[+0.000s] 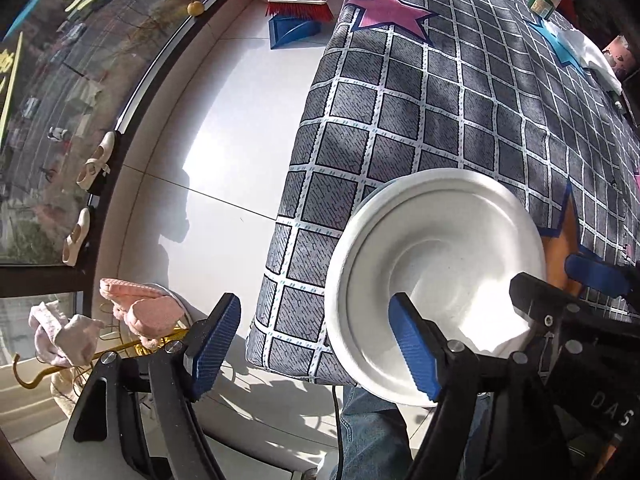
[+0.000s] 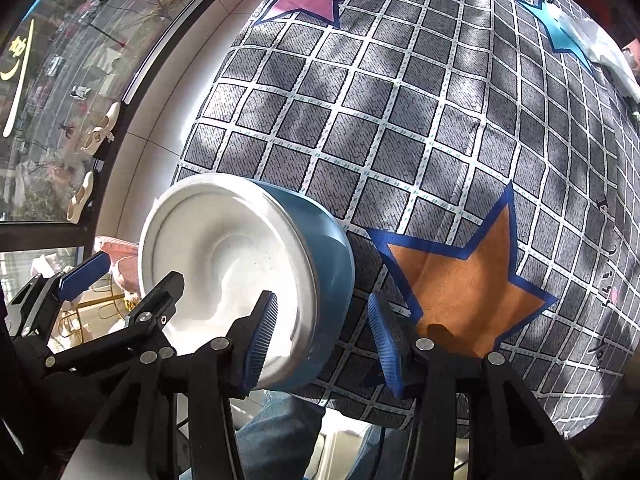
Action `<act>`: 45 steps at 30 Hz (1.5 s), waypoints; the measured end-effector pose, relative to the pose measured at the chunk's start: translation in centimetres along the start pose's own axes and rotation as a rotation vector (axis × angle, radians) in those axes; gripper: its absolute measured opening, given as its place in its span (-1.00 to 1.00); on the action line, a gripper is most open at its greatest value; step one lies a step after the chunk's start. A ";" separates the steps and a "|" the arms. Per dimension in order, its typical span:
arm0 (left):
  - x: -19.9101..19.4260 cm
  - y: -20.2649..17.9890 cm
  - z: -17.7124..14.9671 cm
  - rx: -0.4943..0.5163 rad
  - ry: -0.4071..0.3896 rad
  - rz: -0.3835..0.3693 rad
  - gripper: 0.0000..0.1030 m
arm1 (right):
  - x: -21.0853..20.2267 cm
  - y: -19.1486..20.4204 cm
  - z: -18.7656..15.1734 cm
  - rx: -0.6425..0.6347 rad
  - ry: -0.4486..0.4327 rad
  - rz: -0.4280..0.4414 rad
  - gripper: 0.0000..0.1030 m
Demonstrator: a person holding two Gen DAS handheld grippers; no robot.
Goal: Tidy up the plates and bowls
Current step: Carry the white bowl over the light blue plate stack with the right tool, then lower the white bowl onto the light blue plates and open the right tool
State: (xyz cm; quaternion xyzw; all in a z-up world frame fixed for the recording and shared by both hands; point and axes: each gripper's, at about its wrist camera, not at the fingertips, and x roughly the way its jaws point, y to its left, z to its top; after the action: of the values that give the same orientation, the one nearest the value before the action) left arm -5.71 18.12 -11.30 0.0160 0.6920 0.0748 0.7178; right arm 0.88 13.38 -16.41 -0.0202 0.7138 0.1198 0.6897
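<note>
**Item: bowl (image 2: 248,272).** Blue outside, white stepped inside. It stands at the near corner of the checked cloth (image 2: 400,120), with part of its rim reaching past the cloth's edge over the tiled floor (image 1: 224,140). Whether it sits flat or is tipped cannot be told.

**Left tongs (image 1: 314,320).** Wide open and holding nothing. The right finger is over the white inside and the left finger is well outside, above the floor. The bowl's left wall stands between them, nearer the right finger.

**Right tongs (image 2: 322,304).** Partly open and holding nothing. The left finger is inside the bowl and the right finger is outside the blue wall, just beside it. The bowl's right wall lies between the pads. The orange star (image 2: 468,280) is ahead and to the right of these tongs.

**Hazards, as judged.**
- The overhang is the main risk. A push from either inner finger before the jaws close could slide the bowl off the corner onto the tile.
- Uneven closing could be a problem. If one pair bites first, the bowl could pivot and tip toward the open side.
- The glazed wall looks smooth, so a shallow pinch near the rim could slip on lifting.
- The two inner fingers are close together and could collide.
- The cloth may drag along with the bowl.
</note>
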 end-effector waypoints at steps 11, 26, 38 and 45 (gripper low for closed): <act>-0.8 -0.9 -1.7 0.070 0.042 -0.057 0.78 | -2.7 0.0 -1.7 -0.019 -0.053 -0.002 1.00; -2.1 -1.8 -1.6 0.153 0.008 -0.038 0.78 | -2.9 0.8 -2.5 -0.002 -0.035 -0.015 1.00; -1.8 -2.0 -1.0 0.194 0.014 -0.001 0.79 | -3.5 1.2 -2.0 0.001 -0.054 -0.016 1.00; -1.2 -1.6 -0.6 0.105 0.033 0.058 0.79 | -3.3 1.2 -1.3 -0.070 -0.050 0.017 1.00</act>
State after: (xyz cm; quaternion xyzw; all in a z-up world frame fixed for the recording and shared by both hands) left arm -6.20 16.36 -10.30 0.0723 0.7058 0.0597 0.7022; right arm -0.49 13.80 -12.99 -0.0355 0.6920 0.1510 0.7050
